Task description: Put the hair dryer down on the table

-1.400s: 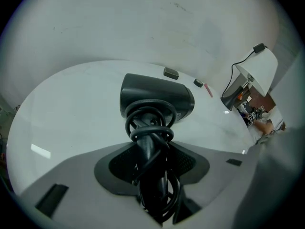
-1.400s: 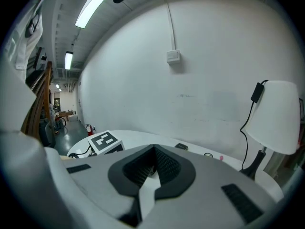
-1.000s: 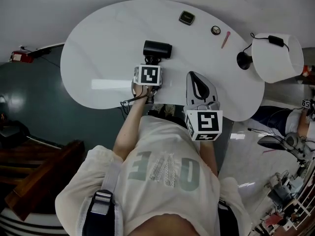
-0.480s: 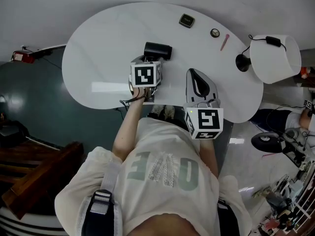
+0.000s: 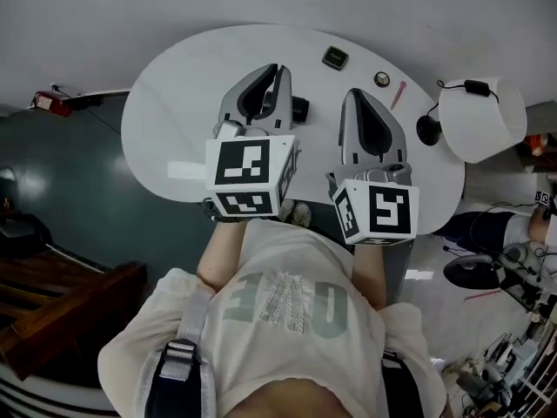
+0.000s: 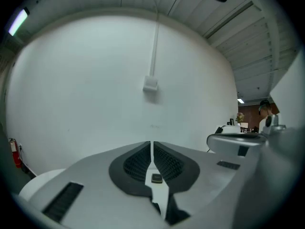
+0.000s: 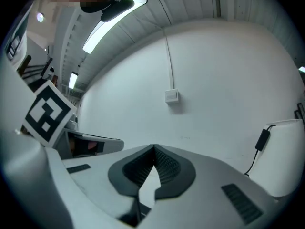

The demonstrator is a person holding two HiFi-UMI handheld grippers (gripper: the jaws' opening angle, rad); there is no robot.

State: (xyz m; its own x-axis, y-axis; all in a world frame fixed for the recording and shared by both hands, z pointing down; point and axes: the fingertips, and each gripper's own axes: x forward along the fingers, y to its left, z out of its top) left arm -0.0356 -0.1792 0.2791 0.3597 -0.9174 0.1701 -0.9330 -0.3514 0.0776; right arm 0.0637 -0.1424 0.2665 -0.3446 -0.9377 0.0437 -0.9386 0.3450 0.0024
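Observation:
The black hair dryer (image 5: 300, 109) lies on the white oval table (image 5: 174, 103), and only its right end shows past my left gripper. My left gripper (image 5: 277, 68) is lifted well above the dryer and points level at the white wall. Its jaws have just been closing and now stand shut to a thin slit with nothing between them (image 6: 151, 144). My right gripper (image 5: 364, 94) is raised beside it, also level. The tips of the right gripper (image 7: 153, 148) meet, and nothing is held.
A lamp with a white shade (image 5: 483, 116) and black base (image 5: 429, 107) stands at the table's right end. A dark square object (image 5: 335, 57), a small round item (image 5: 381, 78) and a pink pen (image 5: 399, 94) lie along the far edge. A wall box (image 6: 150, 84) hangs ahead.
My left gripper has let go of the hair dryer, risen off the table and tipped up to level. The right gripper has risen too. The dryer stays on the table.

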